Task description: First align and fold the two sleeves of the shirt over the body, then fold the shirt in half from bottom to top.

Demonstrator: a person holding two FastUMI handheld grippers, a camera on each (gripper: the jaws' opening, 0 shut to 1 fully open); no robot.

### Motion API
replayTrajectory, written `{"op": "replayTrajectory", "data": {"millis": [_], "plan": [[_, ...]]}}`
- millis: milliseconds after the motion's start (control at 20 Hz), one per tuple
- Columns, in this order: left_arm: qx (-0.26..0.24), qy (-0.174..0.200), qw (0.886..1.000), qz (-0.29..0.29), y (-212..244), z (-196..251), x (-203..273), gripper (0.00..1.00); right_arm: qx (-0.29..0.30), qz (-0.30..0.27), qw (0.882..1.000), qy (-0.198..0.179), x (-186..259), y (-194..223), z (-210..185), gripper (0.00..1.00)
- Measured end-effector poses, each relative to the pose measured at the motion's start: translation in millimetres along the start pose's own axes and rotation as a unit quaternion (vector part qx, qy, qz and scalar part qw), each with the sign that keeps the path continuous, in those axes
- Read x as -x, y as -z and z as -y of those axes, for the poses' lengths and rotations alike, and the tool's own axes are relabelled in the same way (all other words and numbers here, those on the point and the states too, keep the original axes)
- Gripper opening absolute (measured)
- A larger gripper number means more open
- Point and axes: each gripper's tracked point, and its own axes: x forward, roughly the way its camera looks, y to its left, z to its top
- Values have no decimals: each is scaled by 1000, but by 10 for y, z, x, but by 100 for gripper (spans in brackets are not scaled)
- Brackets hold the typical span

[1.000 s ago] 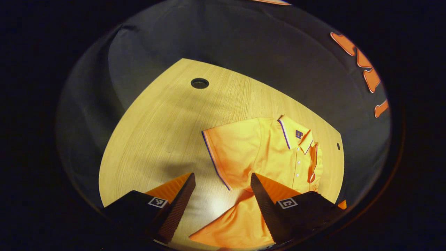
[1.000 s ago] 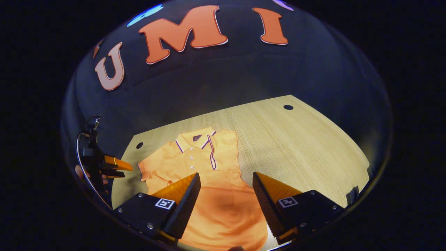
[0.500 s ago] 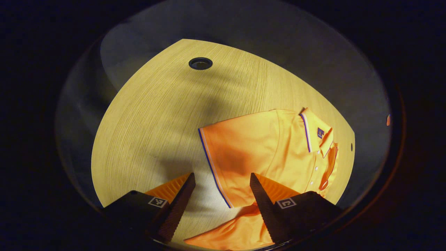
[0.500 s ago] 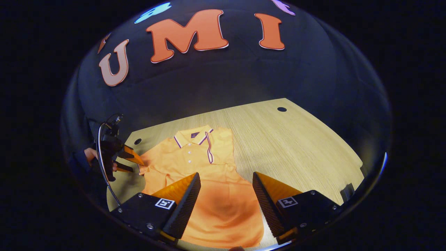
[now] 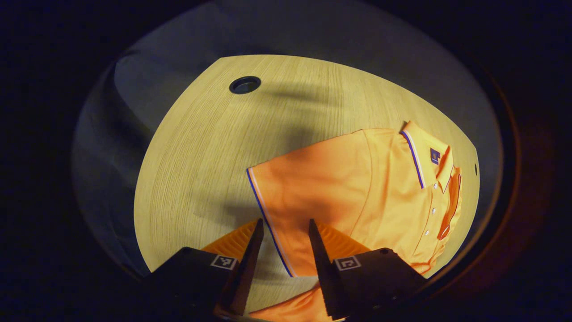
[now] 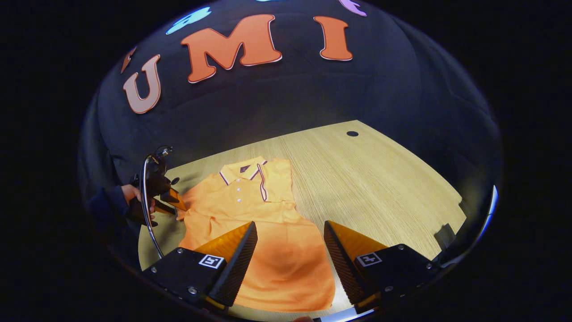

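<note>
Narrowing around the trimmed cuff of the orange polo shirt (image 5: 357,188) on the wooden desk (image 5: 214,147), left tongs (image 5: 281,243) have closed partway, gripping nothing yet; right tongs (image 6: 290,243) hover wide open, empty, above the shirt's hem.

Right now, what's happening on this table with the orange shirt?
A person is folding an orange polo shirt on a wooden table with two handheld grippers. One sleeve already lies over the body. The left gripper, open, straddles the trimmed edge of the other sleeve. The right gripper hangs open above the lower body.
</note>
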Motion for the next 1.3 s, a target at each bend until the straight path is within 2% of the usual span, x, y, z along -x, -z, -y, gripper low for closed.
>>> {"op": "replayTrajectory", "data": {"millis": [150,200,250,400,700,950,1300], "plan": [[-36,25,998,43,-71,39,13,16,-1,5,1000,6,-5,15,54,92],[-47,30,997,48,-82,58,-26,16,1,13,1000,13,-15,-21,93,92],[-54,42,996,55,-52,98,0,4,2,12,1000,13,-1,-10,85,92],[-64,63,993,81,-159,167,114,4,2,11,1000,13,4,9,123,92],[-128,79,977,150,-460,444,537,4,7,0,1000,4,-2,98,122,92],[-166,92,971,143,-415,742,592,4,13,-13,1000,-7,4,200,103,92],[-179,133,965,137,-348,1228,585,4,10,-25,1000,-4,59,320,241,92]]}}
